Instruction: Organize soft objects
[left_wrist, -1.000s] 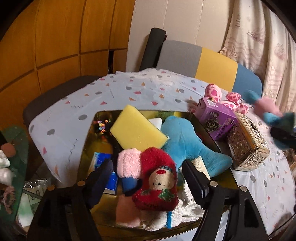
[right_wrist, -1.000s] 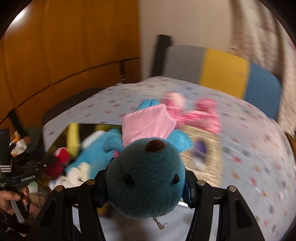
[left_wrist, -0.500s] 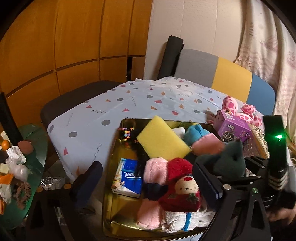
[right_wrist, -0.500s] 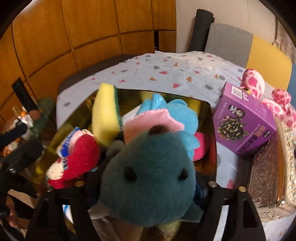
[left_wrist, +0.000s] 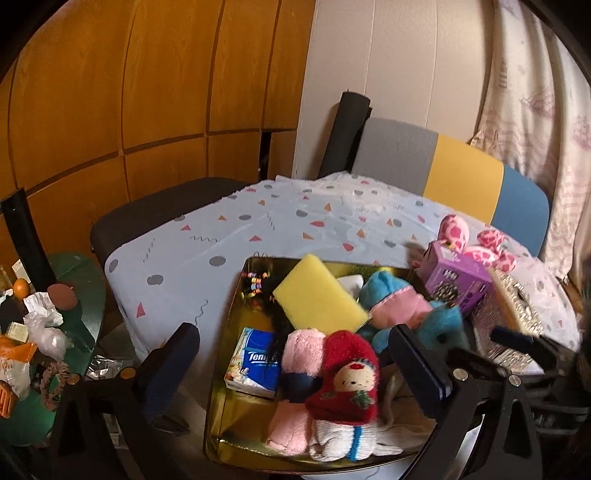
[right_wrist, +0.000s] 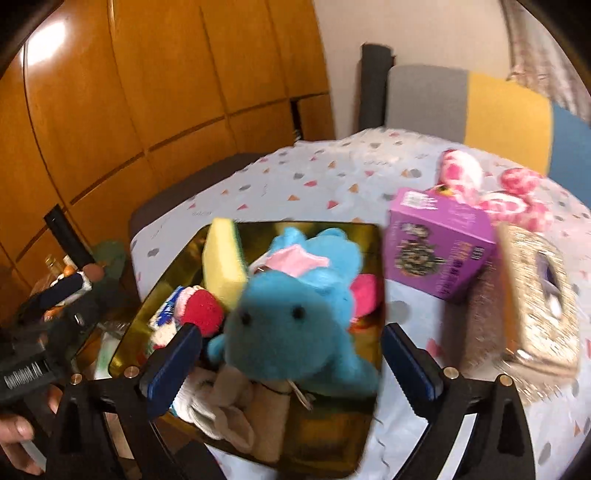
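Two hand-held grippers, left (left_wrist: 295, 365) and right (right_wrist: 291, 365), are gaping wide, holding nothing. Fluffy blue plush animal (right_wrist: 291, 325) is lying in the shiny gold tray (right_wrist: 332, 446), looking light and squishy; its round head seems easiest to pinch.

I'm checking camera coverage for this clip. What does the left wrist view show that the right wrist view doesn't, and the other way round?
Only the left wrist view: the tissue pack, readable in the tray, and the doll's face on the red sock.

Only the right wrist view: the blue plush's face, the ornate box's top, and the person's hand on the left gripper's handle.

Both: the gold tray, yellow sponge, blue plush, purple box, pink spotted toy, and both grippers open and empty.
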